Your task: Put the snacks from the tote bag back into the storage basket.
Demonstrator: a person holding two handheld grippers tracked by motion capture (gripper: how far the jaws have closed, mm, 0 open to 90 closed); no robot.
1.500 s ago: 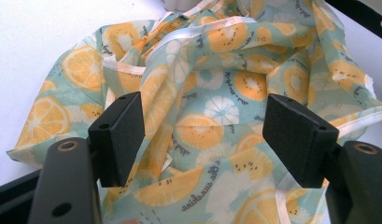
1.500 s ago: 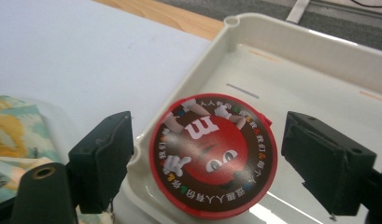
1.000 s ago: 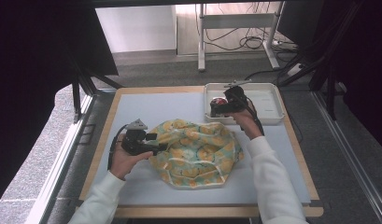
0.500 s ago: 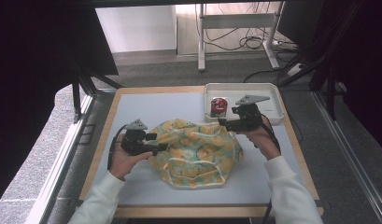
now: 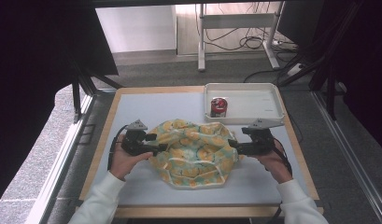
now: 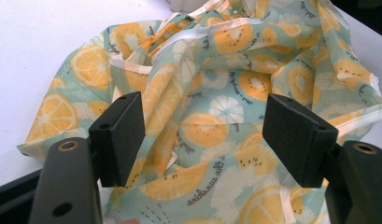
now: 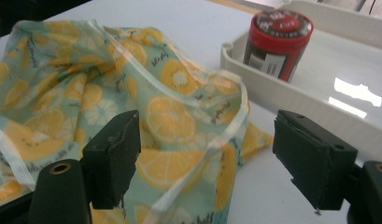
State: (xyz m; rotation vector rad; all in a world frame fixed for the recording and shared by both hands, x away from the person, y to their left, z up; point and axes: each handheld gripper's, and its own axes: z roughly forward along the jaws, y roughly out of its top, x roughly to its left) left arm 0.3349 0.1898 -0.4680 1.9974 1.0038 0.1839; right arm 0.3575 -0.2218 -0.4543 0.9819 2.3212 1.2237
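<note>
Since both my grippers (image 5: 156, 147) (image 5: 233, 145) sit spread at the fruit-print cloth bag (image 5: 194, 150), grab its white hem: limp, light, slippery.

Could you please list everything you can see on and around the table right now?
Fruit-print cloth bag: one, mint green with orange and white citrus slices and pale trim, crumpled at the middle of the table.
Can: one, red lid with dark label, upright in the left part of the tray.
Tray: one, white, at the table's far right corner.
Table: one, pale blue-grey top with a wooden edge.
Metal stand: one, white, on the floor beyond the table, cables beside it.
Left gripper: one, black, fingers open at the bag's left edge.
Right gripper: one, black, fingers open at the bag's right edge.
Sleeves: two, white, near edge.
</note>
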